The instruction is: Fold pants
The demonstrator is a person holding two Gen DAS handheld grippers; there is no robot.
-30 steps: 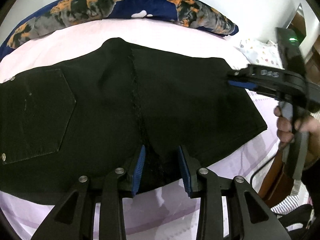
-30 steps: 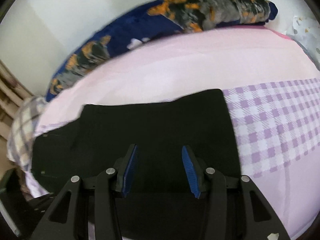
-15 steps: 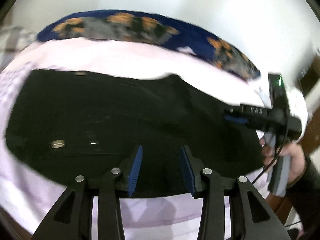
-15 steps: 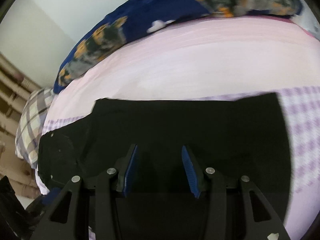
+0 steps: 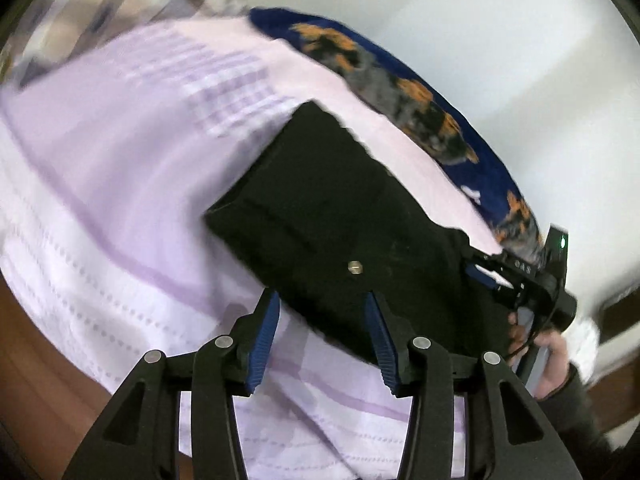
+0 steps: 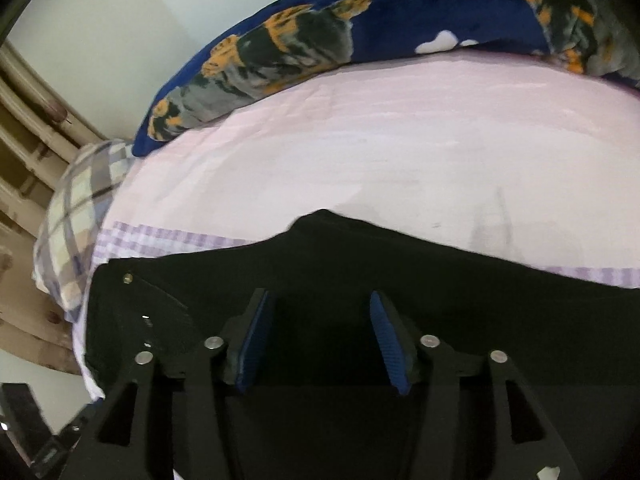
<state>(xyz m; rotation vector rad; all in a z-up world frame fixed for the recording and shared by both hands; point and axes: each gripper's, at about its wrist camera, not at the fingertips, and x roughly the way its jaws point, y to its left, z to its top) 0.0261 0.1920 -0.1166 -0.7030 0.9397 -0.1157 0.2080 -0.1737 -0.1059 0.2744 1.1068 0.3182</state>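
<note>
The black pants (image 5: 340,220) lie flat on the pink and lilac bed sheet (image 5: 120,184), with a metal rivet (image 5: 355,267) showing near their front edge. My left gripper (image 5: 320,308) is open and empty, its blue pads just at that front edge. My right gripper (image 6: 318,312) is open and empty, hovering over the black pants (image 6: 440,280); a pocket corner with rivets (image 6: 128,278) lies to its left. The right gripper also shows in the left wrist view (image 5: 492,276), at the pants' far right side, held by a hand.
A navy pillow with an orange and grey print (image 6: 320,52) lies along the wall behind the sheet. A plaid pillow (image 6: 76,216) sits at the left end by a wooden headboard (image 6: 24,128). Brown floor (image 5: 36,360) shows past the bed's edge.
The left gripper has swung sharply to the left, so the pants now sit to its right and the waist end shows. The right gripper has shifted left over the pants.
</note>
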